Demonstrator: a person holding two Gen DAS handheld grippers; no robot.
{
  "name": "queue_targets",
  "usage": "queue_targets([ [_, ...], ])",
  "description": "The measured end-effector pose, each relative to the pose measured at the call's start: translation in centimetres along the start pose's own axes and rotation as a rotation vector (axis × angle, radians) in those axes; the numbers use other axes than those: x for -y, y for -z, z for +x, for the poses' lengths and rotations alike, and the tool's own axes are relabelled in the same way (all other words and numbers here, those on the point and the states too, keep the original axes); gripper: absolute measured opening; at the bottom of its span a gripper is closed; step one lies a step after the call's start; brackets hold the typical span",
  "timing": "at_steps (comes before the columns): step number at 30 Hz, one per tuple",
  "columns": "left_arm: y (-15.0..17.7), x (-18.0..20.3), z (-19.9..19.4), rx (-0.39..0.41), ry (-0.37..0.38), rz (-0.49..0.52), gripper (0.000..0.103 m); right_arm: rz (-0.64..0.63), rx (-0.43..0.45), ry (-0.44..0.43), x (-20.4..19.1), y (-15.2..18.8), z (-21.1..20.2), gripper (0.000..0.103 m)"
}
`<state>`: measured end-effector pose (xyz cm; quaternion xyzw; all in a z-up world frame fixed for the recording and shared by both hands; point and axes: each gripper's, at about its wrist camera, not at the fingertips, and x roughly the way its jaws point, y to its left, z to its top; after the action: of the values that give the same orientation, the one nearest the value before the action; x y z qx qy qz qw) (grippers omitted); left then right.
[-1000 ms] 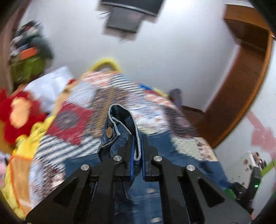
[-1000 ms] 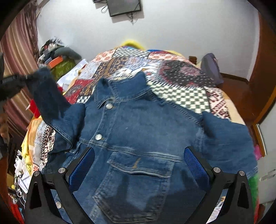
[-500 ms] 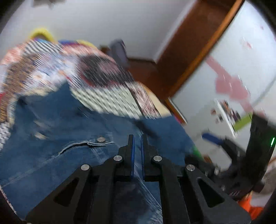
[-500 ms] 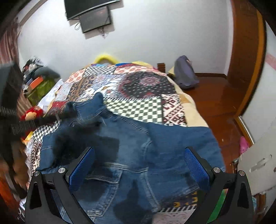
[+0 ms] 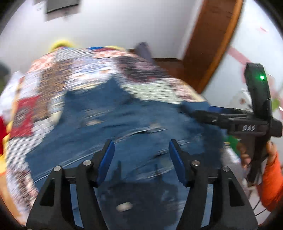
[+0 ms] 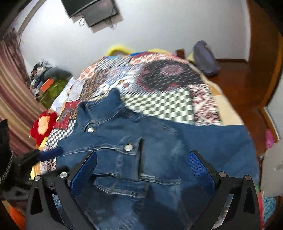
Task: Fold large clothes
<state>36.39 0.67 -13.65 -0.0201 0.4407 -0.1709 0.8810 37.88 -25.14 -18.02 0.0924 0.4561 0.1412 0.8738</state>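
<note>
A blue denim jacket [image 6: 159,141] lies front up on a patchwork bedspread [image 6: 168,83], collar toward the far end, one sleeve folded across its chest. My right gripper [image 6: 142,166] is open and empty, hovering just above the jacket's chest pocket. My left gripper [image 5: 139,157] is open and empty above the jacket [image 5: 132,123]; this view is motion-blurred. The right gripper's body [image 5: 244,122] shows at the right of the left wrist view, over the jacket's right sleeve. The left gripper's blue-padded fingers [image 6: 51,153] show at the left edge of the right wrist view.
A red and orange soft toy [image 6: 43,126] lies at the bed's left edge. Clutter and a green box [image 6: 51,88] stand by striped curtains. A grey bag [image 6: 205,58] sits on the wooden floor beyond the bed. A screen [image 6: 93,8] hangs on the wall.
My left gripper carried the sleeve cuff across the jacket, then opened and let it go; the sleeve now lies on the chest. My right gripper stayed open and shifted over the jacket.
</note>
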Motion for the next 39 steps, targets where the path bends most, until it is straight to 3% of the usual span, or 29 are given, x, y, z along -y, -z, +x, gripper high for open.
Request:
queue_targets([
  [3,1.7,-5.0,-1.7,0.008,-0.106,-0.085,0.071,-0.014,-0.064,-0.033,-1.3,-0.2,2.9,0.103],
  [7,5.4,-11.1,-3.1,-0.007,-0.281,-0.168,0.071,0.015,-0.185,-0.052,-2.1,-0.2,8.1,0.103],
  [14,12.5,-19.0,-3.2,-0.084,-0.353,-0.38,0.073,0.045,-0.349,-0.01,-2.4,0.9,15.2,0.102],
  [17,15.3,-21.2,-3.0,-0.112,-0.371,-0.462,0.073,-0.014,-0.311,-0.002,-3.6,1.3,15.7,0.094],
  [22,17.2,-22.7,-2.6,-0.132,-0.378,-0.522,0.073,-0.089,-0.285,0.047,-5.6,1.3,14.8,0.034],
  [24,17.1,-22.9,-2.7,-0.129,-0.375,-0.532,0.073,-0.091,-0.255,0.027,-6.2,0.7,13.5,0.027],
  [34,12.2,-20.0,-3.3,-0.054,-0.335,-0.425,0.073,-0.203,-0.044,-0.002,-10.2,-2.4,5.0,0.023],
  [39,9.8,-17.6,-1.4,-0.054,-0.277,-0.364,0.081,-0.24,0.0,0.019,-9.9,-1.9,2.2,0.023],
])
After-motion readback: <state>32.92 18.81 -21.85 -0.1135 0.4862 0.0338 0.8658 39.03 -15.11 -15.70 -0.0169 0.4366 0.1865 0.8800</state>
